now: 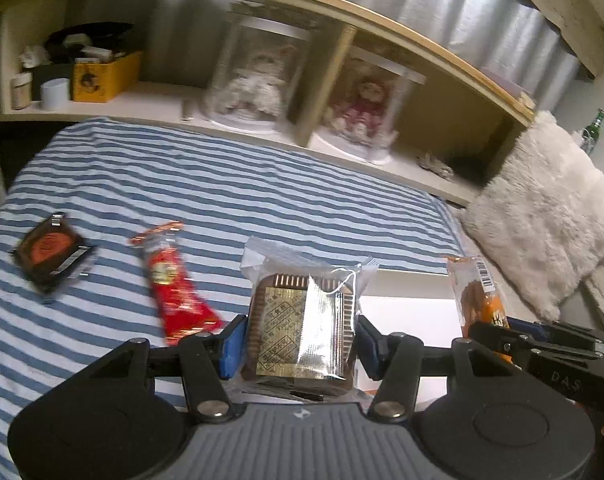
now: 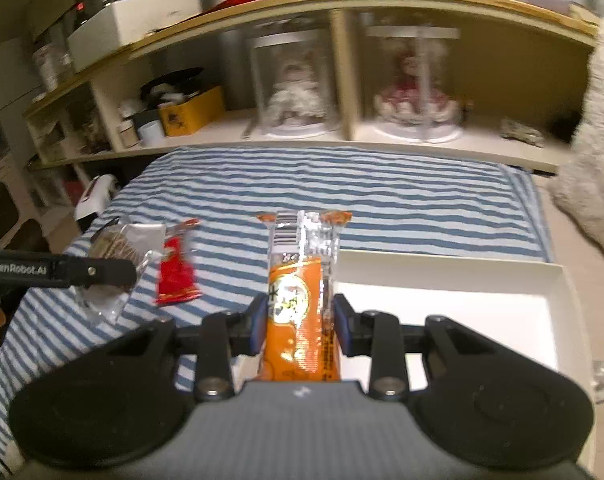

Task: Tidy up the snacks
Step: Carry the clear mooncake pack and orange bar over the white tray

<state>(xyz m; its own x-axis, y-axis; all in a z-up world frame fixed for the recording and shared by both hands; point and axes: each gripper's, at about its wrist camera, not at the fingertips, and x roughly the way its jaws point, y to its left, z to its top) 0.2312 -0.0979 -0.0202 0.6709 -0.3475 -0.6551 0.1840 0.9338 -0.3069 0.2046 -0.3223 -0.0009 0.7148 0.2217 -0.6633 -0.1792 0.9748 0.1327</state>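
Striped bedsheet (image 1: 221, 200) below a wooden shelf (image 2: 382, 140); left fingers (image 1: 237, 344) clamp biscuit pack (image 1: 302, 320); right fingers (image 2: 257, 324) clamp orange snack (image 2: 302, 320).

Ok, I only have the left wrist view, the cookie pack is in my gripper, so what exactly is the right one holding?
Observer: The right hand-held gripper is shut on an orange snack bar, held upright with its barcode end up.
Operator: Is the white box clear?
Observer: The white box sits just right of that bar, and the part in view has nothing in it.
Operator: Anything off to the far side?
Observer: A white object lies at the bed's left edge, beyond the red packet.
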